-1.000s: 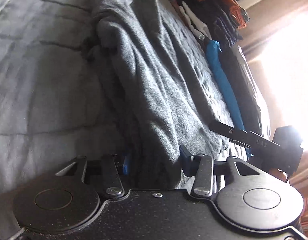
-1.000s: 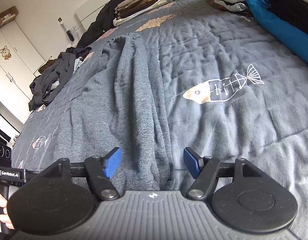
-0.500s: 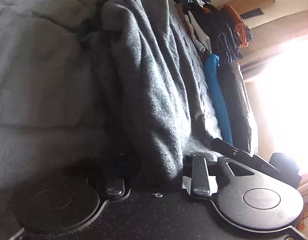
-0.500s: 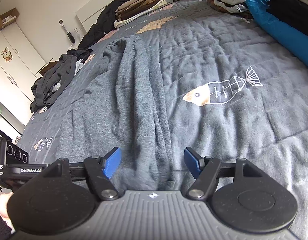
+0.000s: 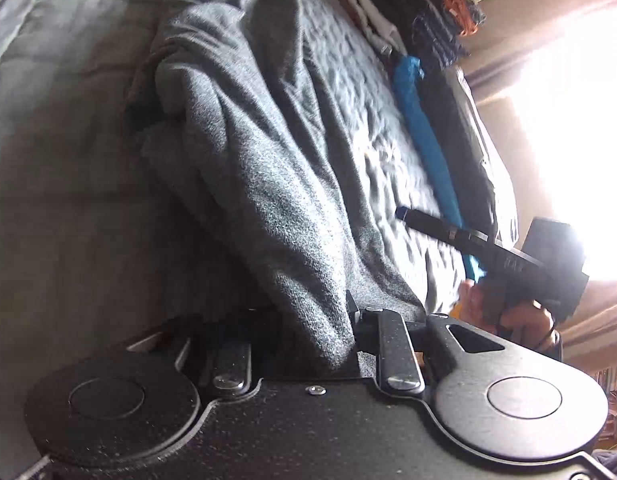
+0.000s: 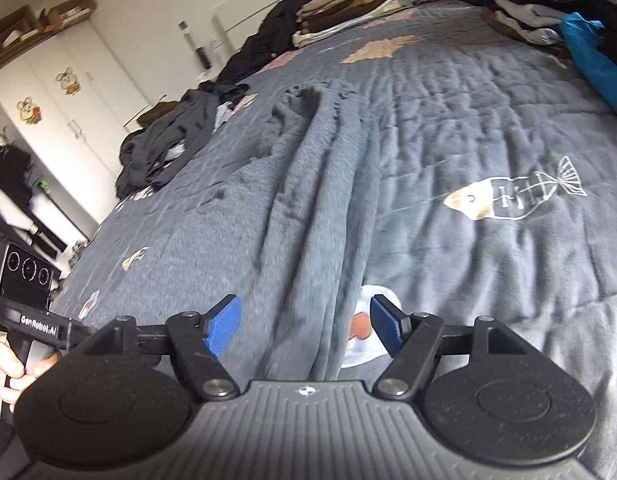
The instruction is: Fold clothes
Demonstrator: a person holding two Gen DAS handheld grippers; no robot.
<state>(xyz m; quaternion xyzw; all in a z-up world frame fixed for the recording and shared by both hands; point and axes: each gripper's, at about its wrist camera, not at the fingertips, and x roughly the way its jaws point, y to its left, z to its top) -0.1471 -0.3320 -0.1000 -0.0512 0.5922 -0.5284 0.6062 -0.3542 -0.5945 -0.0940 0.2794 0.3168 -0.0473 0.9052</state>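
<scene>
Quilted bed [image 6: 488,128], grey garment [image 6: 308,208], clothes piles [image 6: 348,8]

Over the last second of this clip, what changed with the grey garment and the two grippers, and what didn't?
The left gripper closed onto the near end of the grey garment and has begun lifting it, so the cloth bunches and its folds shift on the bedspread. The right gripper stayed open astride the garment, gripping nothing. The clothes stacks did not move.
</scene>
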